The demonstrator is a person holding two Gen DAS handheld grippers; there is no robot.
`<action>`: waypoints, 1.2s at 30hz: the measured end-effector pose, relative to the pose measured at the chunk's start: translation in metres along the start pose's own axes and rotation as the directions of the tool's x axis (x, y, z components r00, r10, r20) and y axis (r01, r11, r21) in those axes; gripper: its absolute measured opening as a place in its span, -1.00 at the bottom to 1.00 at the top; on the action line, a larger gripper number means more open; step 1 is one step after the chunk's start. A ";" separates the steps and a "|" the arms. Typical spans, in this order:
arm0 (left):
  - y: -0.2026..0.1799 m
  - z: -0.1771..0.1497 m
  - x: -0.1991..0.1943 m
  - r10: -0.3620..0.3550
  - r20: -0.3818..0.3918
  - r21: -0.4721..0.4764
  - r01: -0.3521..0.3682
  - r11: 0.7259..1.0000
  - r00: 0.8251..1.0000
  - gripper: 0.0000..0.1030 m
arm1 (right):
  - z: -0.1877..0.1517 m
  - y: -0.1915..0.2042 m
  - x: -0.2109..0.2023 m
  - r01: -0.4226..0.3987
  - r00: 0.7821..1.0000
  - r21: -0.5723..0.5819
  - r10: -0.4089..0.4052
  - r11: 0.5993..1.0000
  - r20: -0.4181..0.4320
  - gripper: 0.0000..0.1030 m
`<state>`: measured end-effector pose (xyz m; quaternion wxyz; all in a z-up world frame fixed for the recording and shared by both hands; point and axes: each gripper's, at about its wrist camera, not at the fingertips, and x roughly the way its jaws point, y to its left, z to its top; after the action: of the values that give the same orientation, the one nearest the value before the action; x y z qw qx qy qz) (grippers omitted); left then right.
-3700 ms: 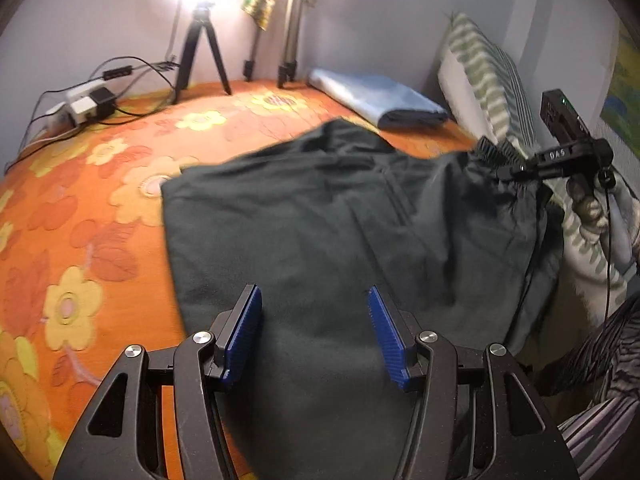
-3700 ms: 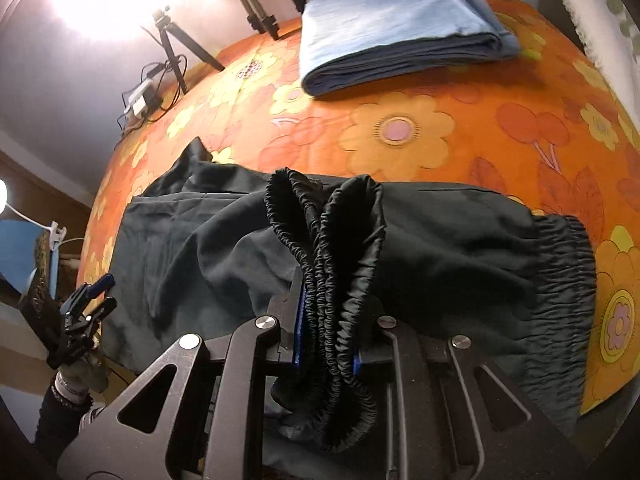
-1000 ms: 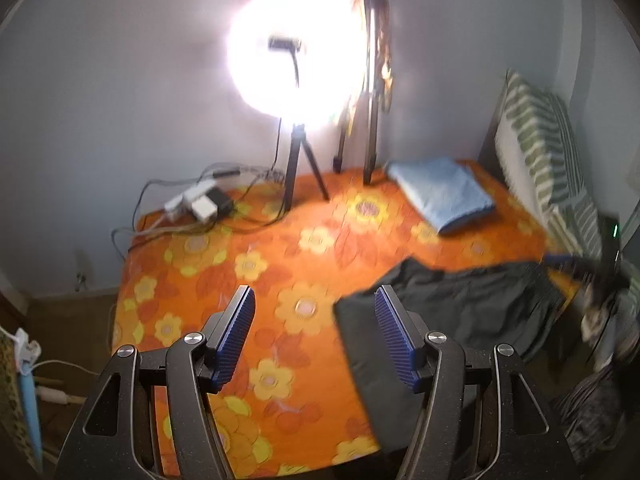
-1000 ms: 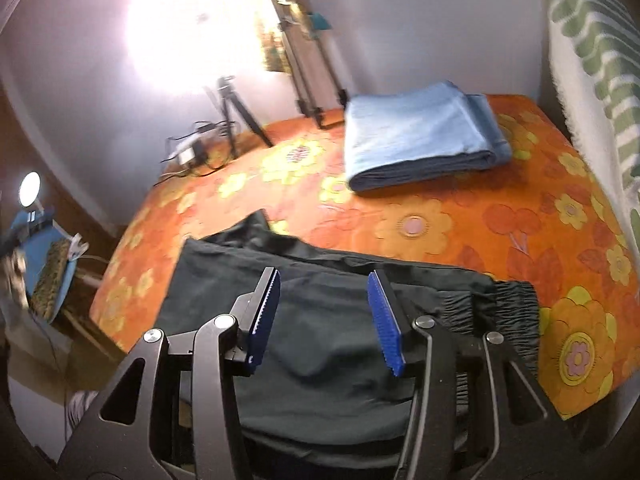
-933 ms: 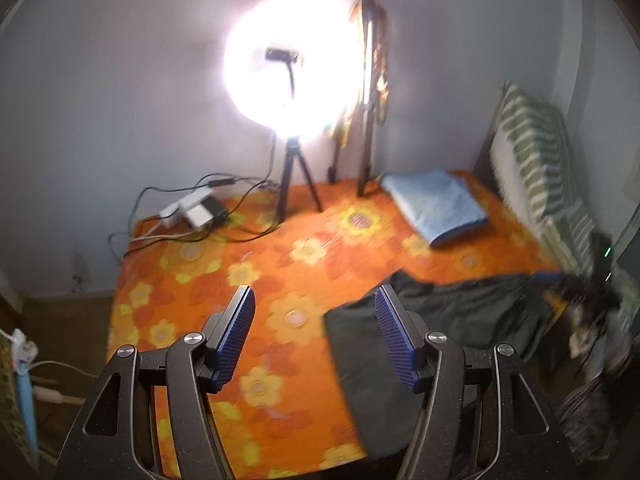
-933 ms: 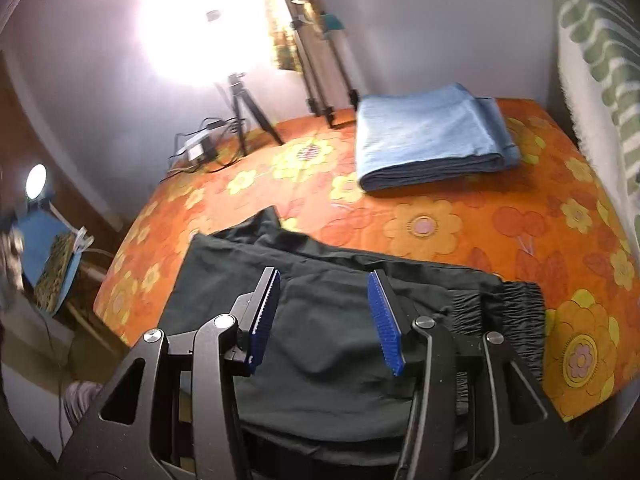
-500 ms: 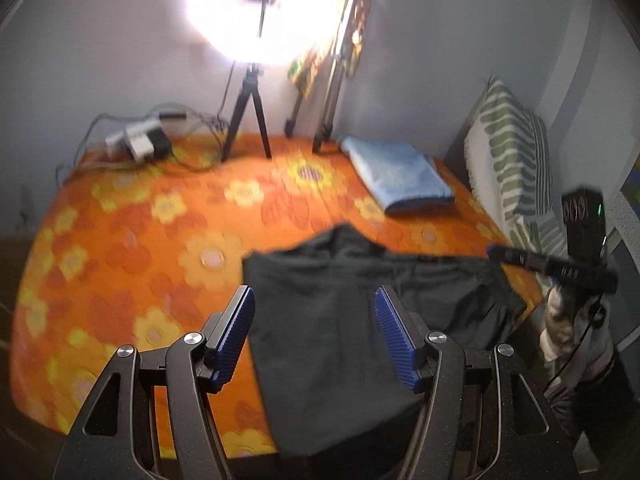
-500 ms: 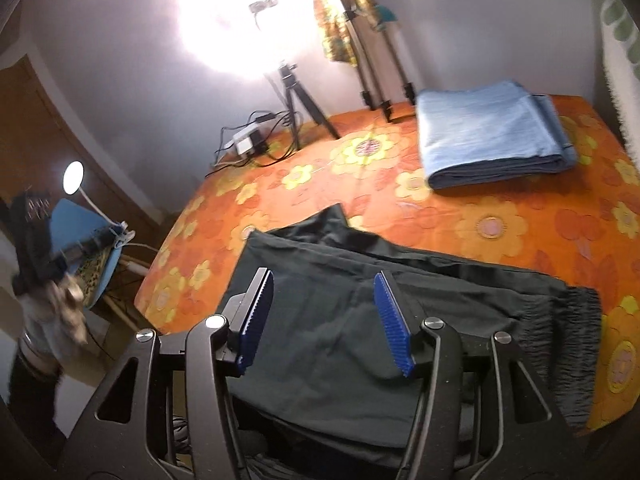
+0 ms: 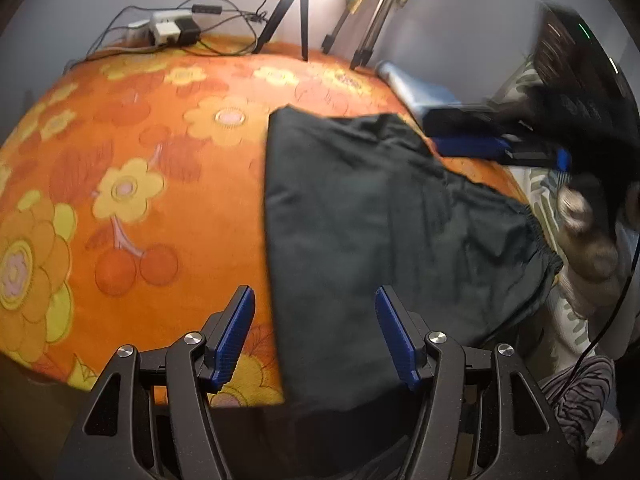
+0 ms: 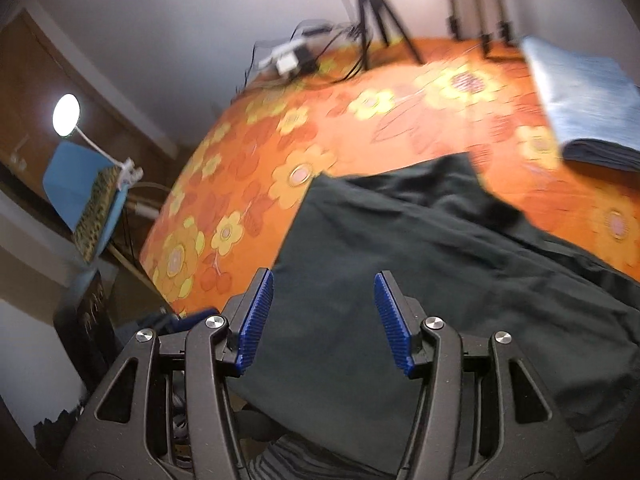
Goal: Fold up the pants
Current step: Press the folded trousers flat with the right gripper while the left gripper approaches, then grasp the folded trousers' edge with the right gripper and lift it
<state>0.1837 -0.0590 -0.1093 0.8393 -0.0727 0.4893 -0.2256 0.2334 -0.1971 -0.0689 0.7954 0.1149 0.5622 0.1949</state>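
Change: both tongs dropped nearer the pants [image 9: 372, 216], waistband released.
Left tongs [image 9: 316, 336]: open, empty.
Right tongs [image 10: 324, 320]: open, empty.
Pants: lying on orange bedspread [image 9: 132, 152].

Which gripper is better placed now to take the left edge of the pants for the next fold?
Probably left: the open left gripper straddles the left edge of the pants. The open right gripper hangs over mid-cloth.

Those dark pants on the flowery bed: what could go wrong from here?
The pants overhang the bed's near edge, so a tug might slide them off. Both the left gripper and right gripper are open and holding nothing, so either may pinch only one layer. The right gripper reaches close by; they could bump.
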 end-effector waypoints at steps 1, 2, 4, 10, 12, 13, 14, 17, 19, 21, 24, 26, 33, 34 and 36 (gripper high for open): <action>0.001 -0.002 0.002 0.001 -0.002 0.002 -0.001 1.000 1.000 0.21 | 0.004 0.009 0.016 0.017 0.999 -0.006 -0.017 1.000 -0.030 0.07; 0.002 -0.003 0.003 0.002 -0.002 0.005 -0.002 1.000 1.000 0.21 | 0.007 0.015 0.027 0.029 0.998 -0.005 -0.029 1.000 -0.054 0.07; 0.004 -0.005 0.006 0.001 -0.004 0.009 -0.001 1.000 1.000 0.21 | 0.013 0.025 0.055 0.053 0.993 0.009 -0.051 0.999 -0.109 0.07; 0.015 -0.009 0.007 -0.026 -0.010 -0.018 0.026 1.000 1.000 0.21 | 0.026 0.052 0.104 0.143 0.972 -0.026 -0.146 0.989 -0.184 0.07; 0.019 -0.011 0.007 -0.046 -0.014 -0.042 0.045 0.998 0.999 0.21 | 0.026 0.057 0.115 0.168 0.963 -0.035 -0.171 0.985 -0.207 0.07; 0.021 -0.012 0.007 -0.057 -0.015 -0.050 0.056 0.997 0.998 0.21 | 0.027 0.058 0.120 0.192 0.955 -0.042 -0.196 0.981 -0.222 0.04; 0.023 -0.012 0.007 -0.068 -0.015 -0.060 0.067 0.996 0.998 0.21 | 0.027 0.059 0.125 0.205 0.949 -0.046 -0.210 0.978 -0.234 0.01; 0.026 -0.014 0.004 -0.084 -0.005 -0.083 0.083 0.993 0.996 0.21 | 0.027 0.063 0.136 0.239 0.934 -0.064 -0.247 0.969 -0.257 -0.11; 0.029 -0.014 0.003 -0.096 0.001 -0.104 0.096 0.990 0.995 0.21 | 0.027 0.069 0.142 0.255 0.926 -0.088 -0.269 0.963 -0.266 -0.11; 0.031 -0.015 0.004 -0.109 -0.001 -0.128 0.108 0.986 0.994 0.21 | 0.025 0.074 0.149 0.275 0.912 -0.123 -0.300 0.953 -0.282 -0.11; 0.032 -0.015 0.003 -0.122 0.002 -0.141 0.121 0.983 0.993 0.21 | 0.023 0.086 0.157 0.316 0.890 -0.199 -0.363 0.928 -0.276 -0.11; 0.030 -0.016 0.001 -0.130 0.006 -0.142 0.130 0.981 0.991 0.21 | 0.022 0.089 0.159 0.332 0.881 -0.222 -0.386 0.917 -0.275 -0.11; 0.025 -0.019 0.002 -0.122 0.008 -0.130 0.122 0.984 0.992 0.21 | 0.022 0.087 0.155 0.355 0.870 -0.239 -0.413 0.904 -0.269 -0.79; 0.023 -0.018 0.003 -0.117 0.007 -0.124 0.117 0.985 0.993 0.21 | 0.021 0.086 0.154 0.346 0.875 -0.227 -0.401 0.910 -0.272 -0.86; 0.021 -0.017 0.003 -0.110 0.007 -0.114 0.111 0.987 0.994 0.21 | 0.020 0.080 0.149 0.329 0.887 -0.210 -0.378 0.921 -0.265 -0.91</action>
<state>0.1773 -0.0401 -0.1277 0.8201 -0.1476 0.4964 -0.2434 0.2807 -0.0590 -0.1561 0.7294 -0.0844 0.6706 0.1059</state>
